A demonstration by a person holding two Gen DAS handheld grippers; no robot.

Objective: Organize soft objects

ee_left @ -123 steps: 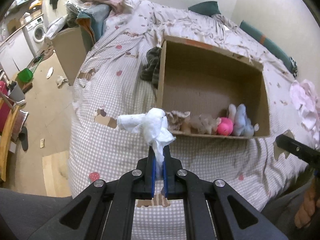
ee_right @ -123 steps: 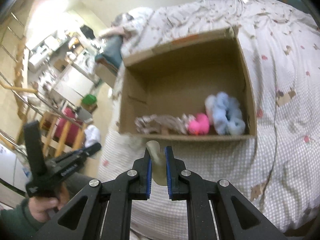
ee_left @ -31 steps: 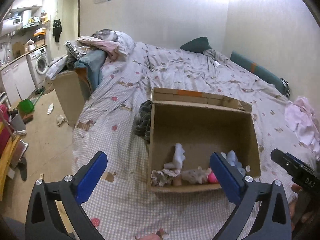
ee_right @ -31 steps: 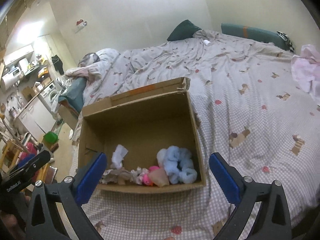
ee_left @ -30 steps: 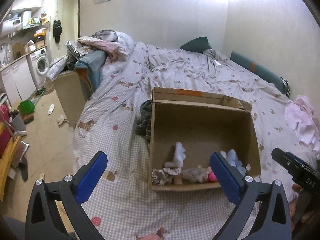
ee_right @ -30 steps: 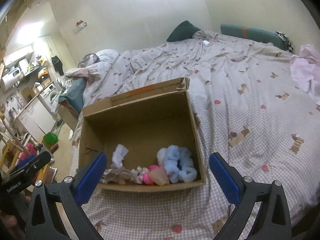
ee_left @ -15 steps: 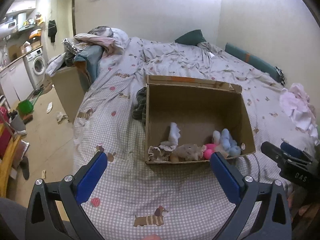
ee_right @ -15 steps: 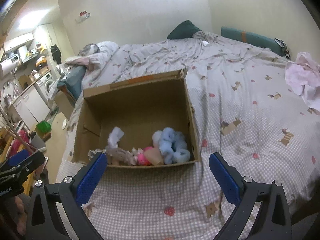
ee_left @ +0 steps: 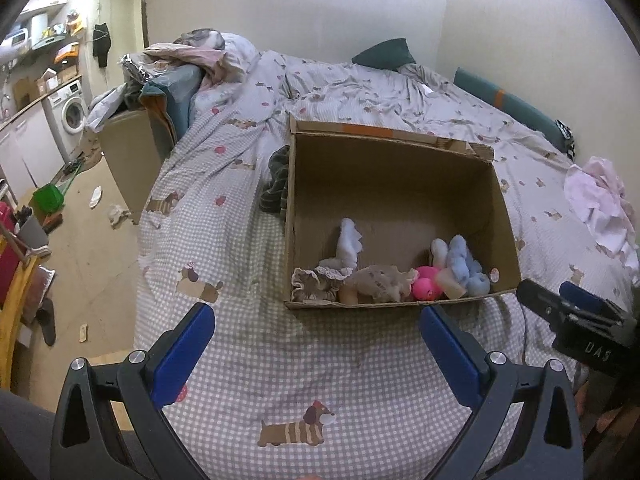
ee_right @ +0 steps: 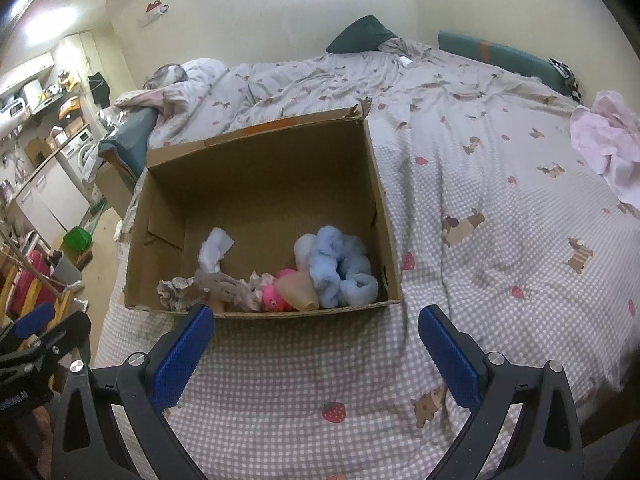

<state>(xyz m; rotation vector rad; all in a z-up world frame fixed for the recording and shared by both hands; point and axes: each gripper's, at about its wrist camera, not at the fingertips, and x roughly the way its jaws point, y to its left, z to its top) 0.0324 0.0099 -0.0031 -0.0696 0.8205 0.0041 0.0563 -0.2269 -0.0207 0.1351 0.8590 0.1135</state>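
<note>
A bed (ee_left: 248, 368) with a checked, dog-print cover fills most of both views. On it sits an open cardboard box (ee_left: 392, 172), its near wall facing the cameras. A dark cloth (ee_left: 276, 182) lies on the cover, touching the box's left wall, and a pink garment (ee_right: 604, 140) lies well apart to the right.

The soft things are all inside the box, bunched along its near wall. From left: a frilly grey-brown scrunchie (ee_left: 314, 282), a white cloth (ee_right: 214, 254) standing up just behind it, a beige frilly piece (ee_left: 380, 280), a pink toy (ee_right: 270, 296), a peach cone-shaped piece (ee_right: 298, 290) touching the toy, and a light blue fluffy bundle (ee_right: 342, 268) against the right wall.

The left gripper (ee_left: 316, 350) hangs over the cover before the box, its blue pads spread wide and holding nothing. The right gripper (ee_right: 316, 350) does likewise, also spread and empty.
</note>
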